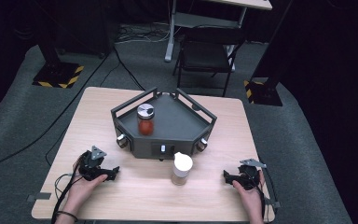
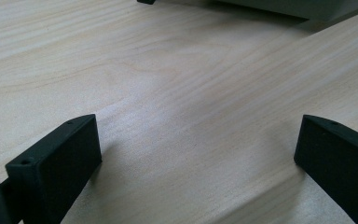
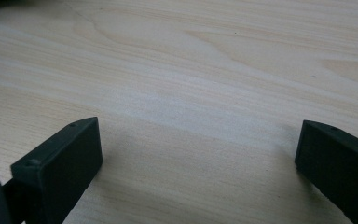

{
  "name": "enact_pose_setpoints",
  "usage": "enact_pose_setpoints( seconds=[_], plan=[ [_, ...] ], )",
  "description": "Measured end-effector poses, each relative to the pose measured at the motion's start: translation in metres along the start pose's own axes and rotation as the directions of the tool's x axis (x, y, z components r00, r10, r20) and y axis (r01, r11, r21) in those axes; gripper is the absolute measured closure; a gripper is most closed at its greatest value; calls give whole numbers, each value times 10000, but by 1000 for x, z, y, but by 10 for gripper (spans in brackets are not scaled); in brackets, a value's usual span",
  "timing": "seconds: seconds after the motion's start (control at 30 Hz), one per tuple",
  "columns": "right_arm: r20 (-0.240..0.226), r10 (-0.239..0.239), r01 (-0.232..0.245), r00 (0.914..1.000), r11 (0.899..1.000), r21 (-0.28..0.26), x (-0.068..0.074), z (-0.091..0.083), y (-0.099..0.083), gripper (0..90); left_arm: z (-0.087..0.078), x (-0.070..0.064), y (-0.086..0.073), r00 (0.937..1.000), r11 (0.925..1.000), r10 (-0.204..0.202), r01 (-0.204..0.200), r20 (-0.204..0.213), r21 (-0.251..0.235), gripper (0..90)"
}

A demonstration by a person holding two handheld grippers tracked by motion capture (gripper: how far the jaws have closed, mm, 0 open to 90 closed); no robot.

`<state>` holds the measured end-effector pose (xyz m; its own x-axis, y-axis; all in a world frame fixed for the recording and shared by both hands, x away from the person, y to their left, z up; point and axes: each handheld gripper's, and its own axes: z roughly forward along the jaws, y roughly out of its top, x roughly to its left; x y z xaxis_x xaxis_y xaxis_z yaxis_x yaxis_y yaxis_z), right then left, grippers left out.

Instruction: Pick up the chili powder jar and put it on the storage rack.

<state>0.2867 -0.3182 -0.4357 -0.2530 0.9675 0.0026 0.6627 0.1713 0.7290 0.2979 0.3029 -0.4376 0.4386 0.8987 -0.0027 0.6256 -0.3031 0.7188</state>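
In the high view, a white-capped jar (image 1: 182, 169) is seen standing on the table (image 1: 93, 112) between the left gripper (image 1: 113, 173) and right gripper (image 1: 226, 176), before a dark tray (image 1: 177, 122) carrying a red-filled jar (image 1: 145, 119). In both gripper views, jaws are spread wide over bare wood.

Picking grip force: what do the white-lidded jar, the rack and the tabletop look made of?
White-lidded jar: clear body, likely glass or plastic, beige contents visible; matte white lid, probably plastic. Rack: matte dark grey, metal or plastic, can't tell. Table: pale wood grain, smooth low sheen, possibly laminate.
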Motion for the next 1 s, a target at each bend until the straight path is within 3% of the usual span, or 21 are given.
enact_pose_setpoints(
  seconds=[1.0],
  plan=[
    [-6,0,0,10000,10000,3,0,0,0,0,0,1,-1,10000,10000,45,-45,60,-25,0]
  ],
)
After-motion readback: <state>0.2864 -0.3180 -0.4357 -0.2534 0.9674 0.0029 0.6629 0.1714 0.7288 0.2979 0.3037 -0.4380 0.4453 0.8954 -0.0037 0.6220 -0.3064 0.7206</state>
